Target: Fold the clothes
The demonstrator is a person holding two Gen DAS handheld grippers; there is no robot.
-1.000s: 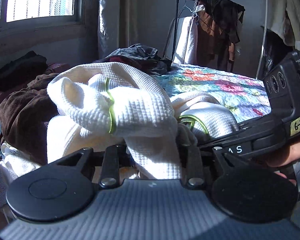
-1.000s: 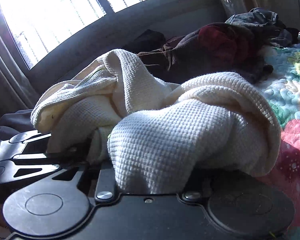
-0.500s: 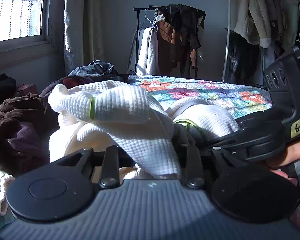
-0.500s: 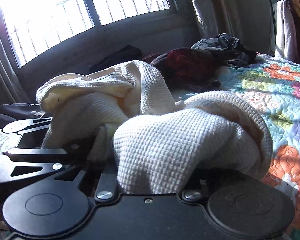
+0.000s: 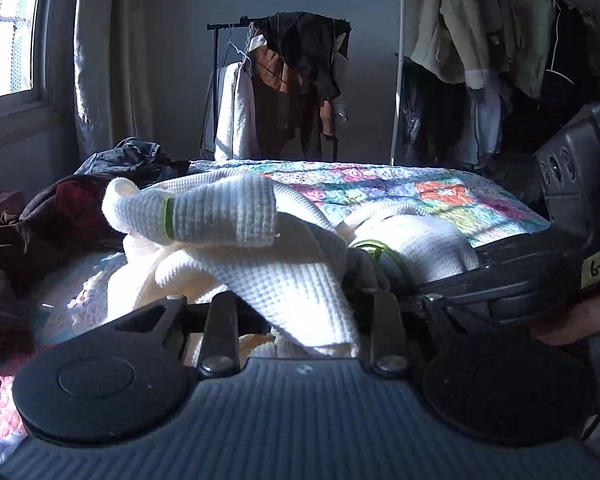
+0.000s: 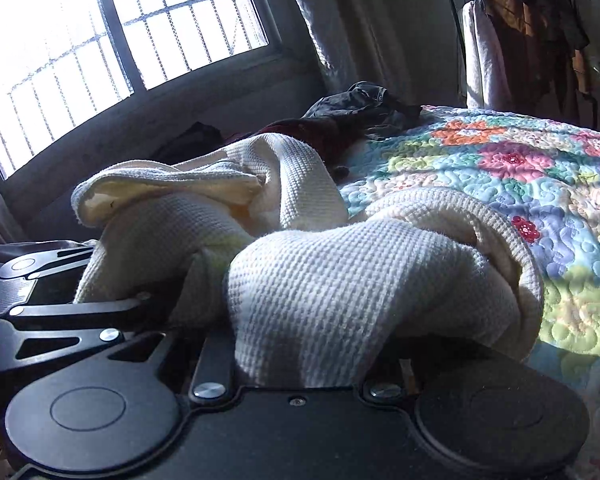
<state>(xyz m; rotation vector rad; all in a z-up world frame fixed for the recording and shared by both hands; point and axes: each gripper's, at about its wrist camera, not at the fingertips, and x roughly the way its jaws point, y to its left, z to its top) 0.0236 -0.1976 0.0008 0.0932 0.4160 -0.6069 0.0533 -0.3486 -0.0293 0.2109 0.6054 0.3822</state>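
A cream waffle-knit garment with thin green stripes (image 5: 268,248) hangs bunched between both grippers above the floral quilt. My left gripper (image 5: 304,312) is shut on a fold of it; its fingertips are hidden under the cloth. My right gripper (image 6: 300,344) is shut on another fold of the same garment (image 6: 340,280), which drapes over its fingers and hides them. The right gripper's body (image 5: 540,272) shows at the right of the left wrist view, the left gripper's body (image 6: 40,304) at the left of the right wrist view. They are close together.
The bed has a floral quilt (image 6: 520,168). Dark brown and red clothes (image 5: 40,232) and a dark grey garment (image 6: 360,104) lie piled near the window (image 6: 100,40). A clothes rack (image 5: 284,88) and hanging coats (image 5: 500,60) stand beyond the bed.
Both grippers have swung to the right with the garment held, so the views turned from the window toward the bed and racks. The striped sleeve end now lies more level.
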